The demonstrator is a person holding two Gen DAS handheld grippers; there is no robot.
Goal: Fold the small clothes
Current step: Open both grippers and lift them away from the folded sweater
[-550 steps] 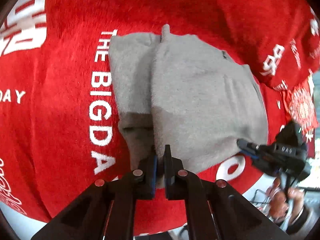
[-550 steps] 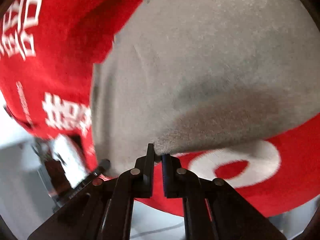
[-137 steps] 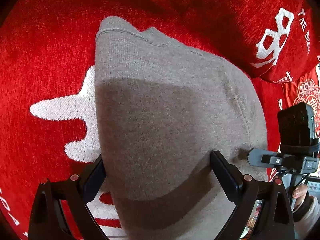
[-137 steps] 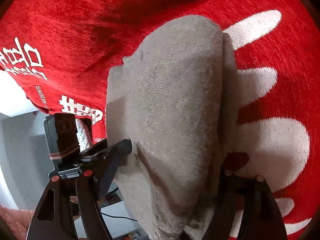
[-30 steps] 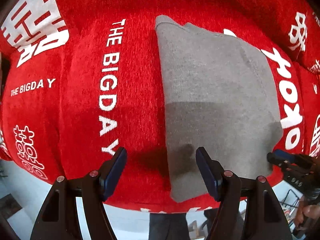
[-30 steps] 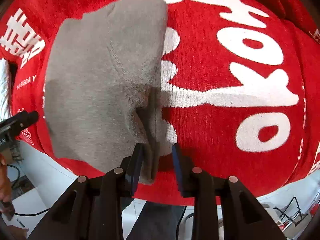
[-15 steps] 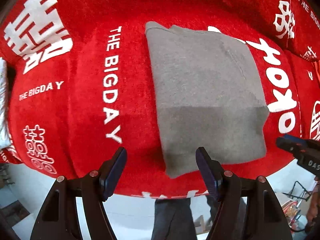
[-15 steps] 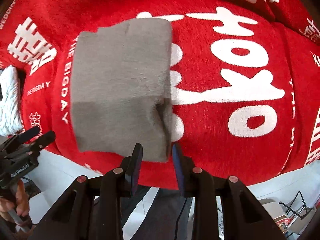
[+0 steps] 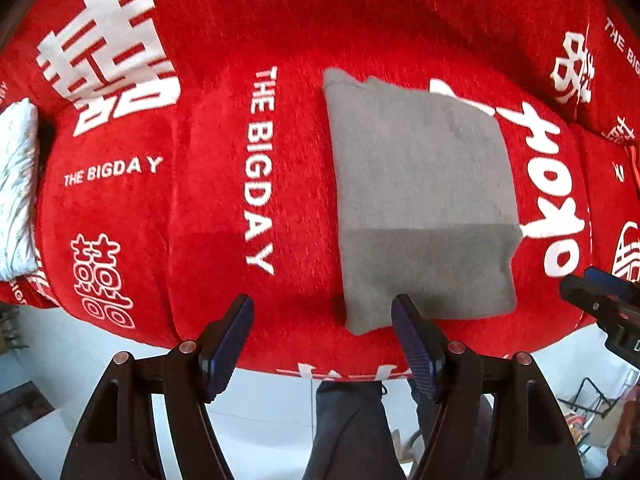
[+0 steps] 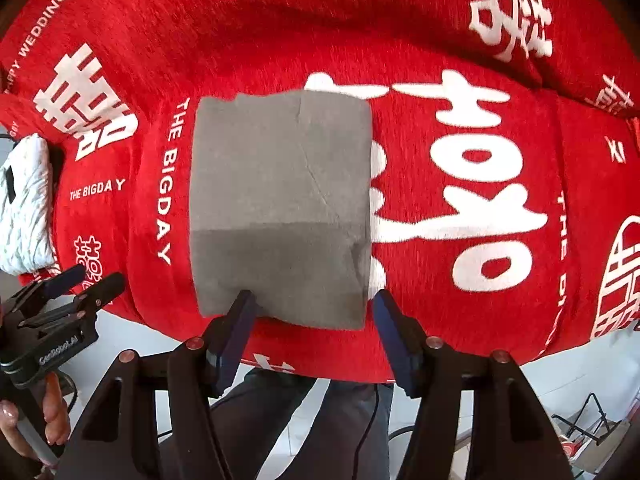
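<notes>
Grey cloth [image 10: 280, 204]: folded into squarish pad, lying flat on red cover [image 10: 460, 40], near its front edge, beside white "THE BIGDAY" lettering.
Red cover: white printed characters, draping over cushion.
Left gripper [image 9: 322, 314]: pointing down above cover, jaws standing spread, gripping nothing; cloth's near left corner showing beyond right finger.
Right gripper [image 10: 314, 306]: jaws having just been opening, now standing wide, nothing between pads; hanging above cloth's near edge, apart from it.
White item [image 10: 24, 204]: lying at cover's left end.
Person's legs [image 10: 288, 420]: standing below cover edge.
</notes>
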